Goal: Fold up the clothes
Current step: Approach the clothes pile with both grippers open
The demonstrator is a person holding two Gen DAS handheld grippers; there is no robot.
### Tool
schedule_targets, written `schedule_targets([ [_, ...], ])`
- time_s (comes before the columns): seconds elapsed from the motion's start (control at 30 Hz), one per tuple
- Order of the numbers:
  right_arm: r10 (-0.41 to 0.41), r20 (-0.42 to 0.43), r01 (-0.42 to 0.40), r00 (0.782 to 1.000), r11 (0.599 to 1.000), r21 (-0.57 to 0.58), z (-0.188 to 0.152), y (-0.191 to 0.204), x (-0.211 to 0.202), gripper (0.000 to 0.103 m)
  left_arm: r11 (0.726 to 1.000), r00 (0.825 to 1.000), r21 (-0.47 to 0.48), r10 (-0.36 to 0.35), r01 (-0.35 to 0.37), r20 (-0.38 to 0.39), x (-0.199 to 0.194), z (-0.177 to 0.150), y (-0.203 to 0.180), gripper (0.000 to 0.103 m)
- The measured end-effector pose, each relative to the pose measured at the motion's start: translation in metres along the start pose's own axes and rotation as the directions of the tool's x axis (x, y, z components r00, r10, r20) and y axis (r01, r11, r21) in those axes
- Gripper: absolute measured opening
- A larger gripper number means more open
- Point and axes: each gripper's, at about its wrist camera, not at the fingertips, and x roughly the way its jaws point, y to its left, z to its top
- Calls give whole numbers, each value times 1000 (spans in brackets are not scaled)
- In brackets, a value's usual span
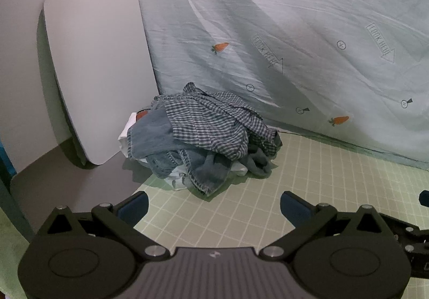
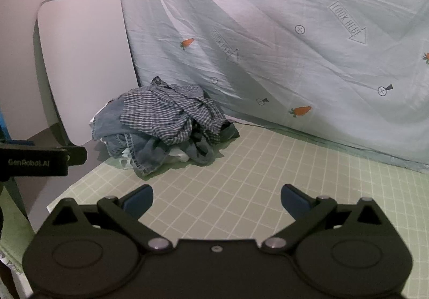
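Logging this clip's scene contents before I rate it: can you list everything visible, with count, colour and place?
clothes pile: one heap, on the mat's far left corner
checked garment: one, dark blue and white, on top of the heap
denim garment: at least one, faded blue, under the checked one
white fabric: count unclear, peeking out from beneath the heap
grid mat: one, pale green with white lines, covering the work surface
white board: one, rounded corners, leaning upright left of the heap
printed sheet: one, pale blue with carrots and arrows, hanging behind
left tool: black with blue pads, open, empty, short of the heap
right tool: same, open, empty
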Motion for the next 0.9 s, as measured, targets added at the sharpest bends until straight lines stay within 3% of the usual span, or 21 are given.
schedule_targets([
  [0.9, -15, 17, 15, 1000, 1000, 11, -12, -5, 4, 103, 1000, 1000, 19, -1, 1, 0, 7, -10, -9, 103],
])
